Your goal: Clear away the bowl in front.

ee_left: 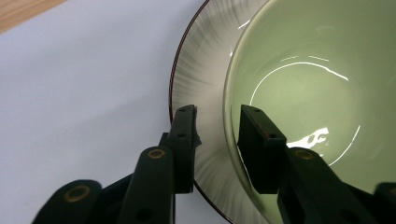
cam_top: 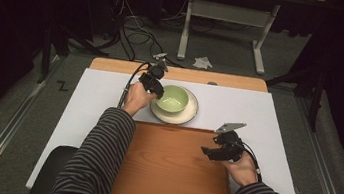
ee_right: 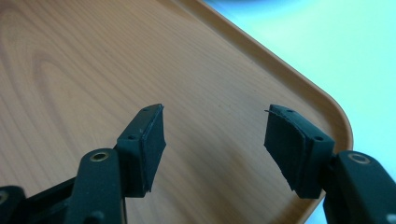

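1. Bowl (cam_top: 172, 99), green, sits on a plate (cam_top: 190, 113) at upper centre of the tabletop (cam_top: 239, 106).
2. Left tool (ee_left: 217, 116) straddles its rim, jaws narrowed, not visibly pinching.
3. Right tool (ee_right: 215, 122) hangs spread over the tray (cam_top: 171, 167).
4. Next, probably: clamp the rim, lift level.

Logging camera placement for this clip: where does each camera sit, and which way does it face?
High view: above the person's side, facing forward and down on the table; striped sleeves, both hands and grippers show.
Left gripper view: rides the left gripper, looking down its jaws, which straddle the green bowl's rim above the plate.
Right gripper view: rides the right gripper, open jaws over the wooden tray.
Shared: bowl and plate appear in high and left gripper views; the tray in high and right.
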A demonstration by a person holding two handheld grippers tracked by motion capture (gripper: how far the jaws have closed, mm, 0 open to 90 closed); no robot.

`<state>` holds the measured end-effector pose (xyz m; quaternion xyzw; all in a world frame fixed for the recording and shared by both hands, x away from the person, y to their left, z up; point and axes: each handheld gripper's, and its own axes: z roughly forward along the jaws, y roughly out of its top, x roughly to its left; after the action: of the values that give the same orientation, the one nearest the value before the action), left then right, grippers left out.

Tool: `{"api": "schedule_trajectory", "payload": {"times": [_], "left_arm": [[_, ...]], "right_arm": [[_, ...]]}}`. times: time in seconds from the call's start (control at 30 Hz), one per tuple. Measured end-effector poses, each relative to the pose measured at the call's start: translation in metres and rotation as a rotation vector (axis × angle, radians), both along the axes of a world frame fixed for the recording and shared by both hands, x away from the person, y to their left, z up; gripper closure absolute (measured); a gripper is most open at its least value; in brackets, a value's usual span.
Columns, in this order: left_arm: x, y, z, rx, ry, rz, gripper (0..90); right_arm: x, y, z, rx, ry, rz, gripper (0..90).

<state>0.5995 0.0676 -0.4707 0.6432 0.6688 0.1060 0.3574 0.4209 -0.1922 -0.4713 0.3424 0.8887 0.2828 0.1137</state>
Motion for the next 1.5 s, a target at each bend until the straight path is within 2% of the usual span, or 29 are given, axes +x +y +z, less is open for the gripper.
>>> {"api": "schedule_trajectory", "payload": {"times": [0.2,0.23,0.3,0.33,0.6,0.7,0.97,1.0,1.07,1.2,1.5], "left_arm": [[0.002,-0.002,-0.001,-0.022,0.016,0.011,73.6],[0.003,-0.004,0.0,-0.053,0.021,0.023,74.7],[0.002,-0.005,-0.001,-0.048,0.023,0.018,76.4],[0.003,-0.006,-0.003,-0.029,0.016,0.018,77.5],[0.005,-0.003,-0.001,-0.064,0.03,0.045,82.9],[0.006,-0.002,0.001,-0.109,0.032,0.054,84.2],[0.003,-0.006,0.01,-0.129,0.002,0.046,83.9],[0.003,-0.006,0.01,-0.129,0.002,0.046,83.7],[0.001,-0.008,0.012,-0.117,-0.022,0.035,83.6],[-0.002,-0.008,0.015,-0.12,-0.028,0.021,83.6],[-0.012,-0.002,0.035,-0.152,-0.065,-0.01,83.7]], "right_arm": [[0.0,0.001,-0.001,-0.003,0.005,-0.001,39.3],[0.0,0.001,-0.001,-0.007,0.004,0.001,39.3],[-0.001,0.001,-0.001,-0.009,0.001,0.005,39.3],[-0.001,0.001,0.0,-0.006,-0.001,0.005,39.3],[0.0,0.001,-0.001,-0.012,-0.001,0.011,39.1],[-0.001,0.002,-0.001,-0.013,-0.002,0.011,39.2],[-0.001,0.001,0.0,-0.008,0.0,0.006,39.1],[-0.001,0.001,0.0,-0.008,0.0,0.006,39.1],[-0.001,0.002,0.0,-0.008,-0.002,0.009,39.1],[-0.001,0.001,0.0,-0.008,-0.002,0.008,39.1],[-0.001,0.002,0.0,-0.01,-0.006,0.007,39.1]]}}
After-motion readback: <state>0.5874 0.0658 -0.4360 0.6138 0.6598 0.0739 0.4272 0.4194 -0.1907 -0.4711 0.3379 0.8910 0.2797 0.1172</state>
